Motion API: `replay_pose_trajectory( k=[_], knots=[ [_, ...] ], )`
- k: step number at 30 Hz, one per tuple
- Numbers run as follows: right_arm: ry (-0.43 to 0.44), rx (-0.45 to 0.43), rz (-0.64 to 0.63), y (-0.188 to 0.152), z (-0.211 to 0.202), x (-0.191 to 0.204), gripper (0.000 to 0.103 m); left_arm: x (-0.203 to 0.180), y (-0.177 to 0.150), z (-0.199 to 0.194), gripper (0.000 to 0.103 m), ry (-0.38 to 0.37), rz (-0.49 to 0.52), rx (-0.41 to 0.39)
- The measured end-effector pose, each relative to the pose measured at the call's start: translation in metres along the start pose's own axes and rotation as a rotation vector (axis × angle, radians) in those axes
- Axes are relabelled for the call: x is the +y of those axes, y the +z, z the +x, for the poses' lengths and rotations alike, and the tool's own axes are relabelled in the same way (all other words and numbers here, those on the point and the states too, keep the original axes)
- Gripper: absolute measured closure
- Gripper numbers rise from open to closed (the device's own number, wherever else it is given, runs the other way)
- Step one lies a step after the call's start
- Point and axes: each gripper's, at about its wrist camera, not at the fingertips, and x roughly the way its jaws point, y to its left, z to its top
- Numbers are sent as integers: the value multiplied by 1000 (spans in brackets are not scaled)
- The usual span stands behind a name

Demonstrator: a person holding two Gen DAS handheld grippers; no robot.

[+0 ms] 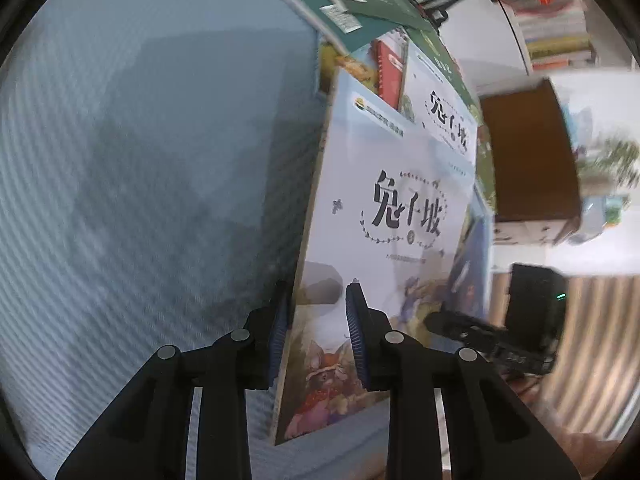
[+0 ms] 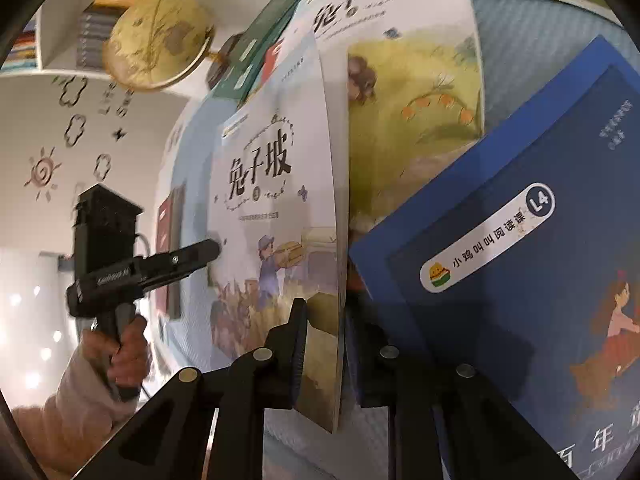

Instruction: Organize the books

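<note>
My left gripper (image 1: 318,332) is shut on the lower edge of a pale picture book (image 1: 392,216) with black Chinese title, held upright off the grey-blue tablecloth (image 1: 140,200). A second copy-like book (image 1: 448,116) and green books (image 1: 352,4) lie behind it. My right gripper (image 2: 326,356) is shut on the edge of the same kind of pale book (image 2: 276,208). The left gripper (image 2: 172,268) shows in the right wrist view, its tips against a book at left. A dark blue book (image 2: 520,264) lies flat to the right, a yellow-meadow book (image 2: 408,100) behind.
A globe (image 2: 156,40) and shelves of books (image 2: 92,36) stand beyond the table. A brown cardboard box (image 1: 532,156) and a black device (image 1: 536,304) sit at the right of the left wrist view. Wall stickers (image 2: 76,132) cover the far wall.
</note>
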Motion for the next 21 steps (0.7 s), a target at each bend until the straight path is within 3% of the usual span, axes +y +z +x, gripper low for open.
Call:
replay_pose_trajectory(
  k=[2, 4, 7, 13, 17, 21],
  knots=[
    [41, 21, 8, -3, 0, -5, 87, 5, -1, 1, 79, -33, -29, 17],
    [51, 20, 13, -6, -2, -8, 88, 0, -5, 2, 79, -15, 9, 43],
    [62, 24, 13, -4, 1, -6, 88, -4, -11, 11, 79, -50, 37, 134],
    [63, 33, 11, -3, 2, -6, 89, -13, -17, 12, 81, 45, 18, 95],
    [72, 35, 35, -1, 1, -10, 88, -24, -19, 12, 79, 144, 80, 93],
    [73, 38, 7, 5, 5, -5, 88, -20, -19, 12, 79, 130, 46, 88]
  ],
)
